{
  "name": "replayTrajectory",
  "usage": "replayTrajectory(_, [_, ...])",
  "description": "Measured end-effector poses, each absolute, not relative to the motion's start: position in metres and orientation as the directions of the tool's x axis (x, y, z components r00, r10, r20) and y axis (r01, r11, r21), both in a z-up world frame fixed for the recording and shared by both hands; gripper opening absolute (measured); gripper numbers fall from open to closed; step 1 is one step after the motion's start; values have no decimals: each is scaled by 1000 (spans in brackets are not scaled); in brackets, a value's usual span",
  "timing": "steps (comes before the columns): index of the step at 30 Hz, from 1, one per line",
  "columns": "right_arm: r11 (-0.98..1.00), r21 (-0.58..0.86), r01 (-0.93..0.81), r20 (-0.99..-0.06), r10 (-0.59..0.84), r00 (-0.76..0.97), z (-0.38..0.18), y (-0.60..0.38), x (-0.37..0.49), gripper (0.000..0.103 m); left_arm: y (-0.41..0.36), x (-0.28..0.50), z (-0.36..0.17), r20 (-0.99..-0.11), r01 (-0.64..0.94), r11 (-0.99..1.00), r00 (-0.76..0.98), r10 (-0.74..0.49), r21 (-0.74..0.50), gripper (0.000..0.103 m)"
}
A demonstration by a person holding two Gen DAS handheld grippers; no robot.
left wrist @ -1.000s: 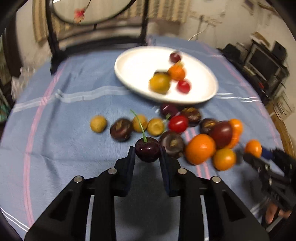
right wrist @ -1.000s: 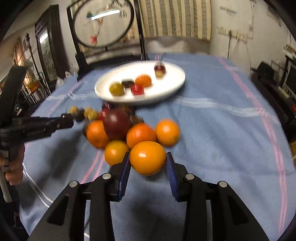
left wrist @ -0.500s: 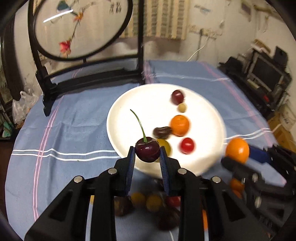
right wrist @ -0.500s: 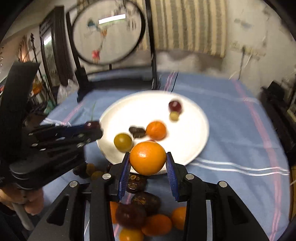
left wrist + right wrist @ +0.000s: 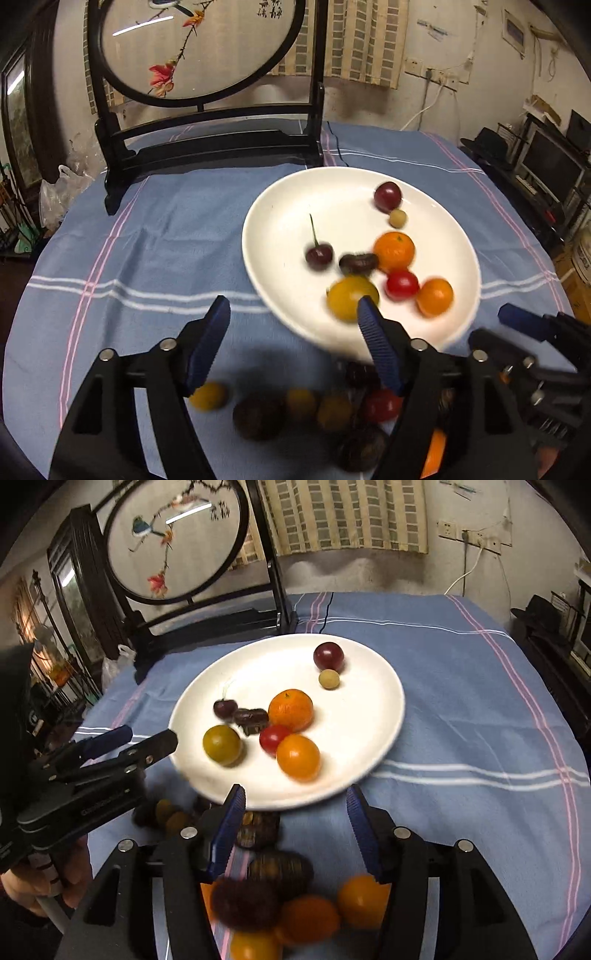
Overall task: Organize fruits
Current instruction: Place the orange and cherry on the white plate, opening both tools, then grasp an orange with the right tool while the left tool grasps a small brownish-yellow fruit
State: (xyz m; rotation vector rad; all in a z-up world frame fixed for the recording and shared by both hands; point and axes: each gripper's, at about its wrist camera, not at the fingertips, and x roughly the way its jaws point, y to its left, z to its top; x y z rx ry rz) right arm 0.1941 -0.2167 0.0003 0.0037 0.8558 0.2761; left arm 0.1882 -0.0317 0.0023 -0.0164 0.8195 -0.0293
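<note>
A white plate holds several fruits. Among them, a dark cherry with a stem lies at the plate's left, and a small orange rests near its front edge. My left gripper hovers in front of the plate, jaws opening, nothing between them. My right gripper hangs over the plate's near rim, jaws opening too, empty. A row of loose fruits lies on the blue cloth below both grippers.
A black wooden stand with a round embroidered screen rises behind the plate. The blue striped tablecloth covers the round table. A hand holds the left gripper's handle. Furniture crowds the right side.
Both grippers opened. The cherry left the left gripper and now lies on the plate; the orange left the right gripper and rests on the plate's front part.
</note>
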Motion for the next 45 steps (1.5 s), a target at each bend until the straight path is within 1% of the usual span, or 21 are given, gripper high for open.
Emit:
replayTrajectory(2, [963,111,-244,-737,244,630,2,-226,176,61,-31,173,2,-730,32,999,683,-32,-13,80])
replayTrajectory(4, [964,97,-249,-741,237,628,1,-233,160,61,-29,156,0,-731,46,999,682,-30,2,82])
replayTrajectory(6, [957,70,-282,-747,238,621,-2,-236,139,61,-27,140,-3,-740,63,998,671,-42,1,87])
replayTrajectory(9, [947,52,-318,-745,249,619,-4,-237,112,61,-19,120,-9,-752,67,998,656,-57,-18,88])
replayTrajectory(13, [926,39,-374,-768,268,582,-16,-227,85,61,-10,101,-16,-758,47,998,649,-64,-44,88])
replayTrajectory(18, [920,-1,-393,-792,239,562,-29,-207,80,61,-5,86,-30,-774,37,998,629,-69,-58,88])
replayTrajectory(21, [922,-7,-387,-809,223,544,-37,-198,87,61,-4,79,-35,-782,47,998,620,-62,-42,88])
replayTrajectory(22, [925,-9,-381,-818,213,535,-40,-195,91,59,-4,78,-36,-782,49,998,621,-55,-30,88])
replayTrajectory(23, [928,-11,-373,-825,202,527,-44,-193,95,50,-3,77,-37,-782,49,999,622,-46,-20,88])
replayTrajectory(25, [938,-3,-345,-839,186,512,-50,-191,104,35,-1,77,-37,-781,46,999,624,-36,-10,88])
replayTrajectory(29, [939,43,-341,-833,222,507,-50,-195,106,34,10,83,-34,-778,24,1000,628,-21,-7,88])
replayTrajectory(32, [907,183,-379,-820,353,451,-44,-202,97,34,22,94,-33,-788,-4,1000,616,-4,-9,88])
replayTrajectory(34, [885,218,-410,-792,406,456,-37,-205,87,34,26,100,-33,-791,-16,1000,612,0,-12,88])
replayTrajectory(36, [876,230,-424,-777,428,461,-35,-207,83,34,29,107,-33,-793,-27,1000,610,15,-2,85])
replayTrajectory(40, [878,232,-418,-782,424,457,-39,-209,85,35,24,122,-37,-794,-11,999,606,43,46,83])
replayTrajectory(42, [877,231,-421,-783,424,455,-40,-210,85,35,21,129,-42,-797,3,998,602,52,68,75])
replayTrajectory(44, [874,227,-429,-778,428,460,-39,-210,83,35,24,136,-48,-813,10,998,580,49,68,73])
replayTrajectory(45, [871,228,-436,-774,434,462,-38,-210,82,35,27,138,-50,-819,6,998,572,43,57,70])
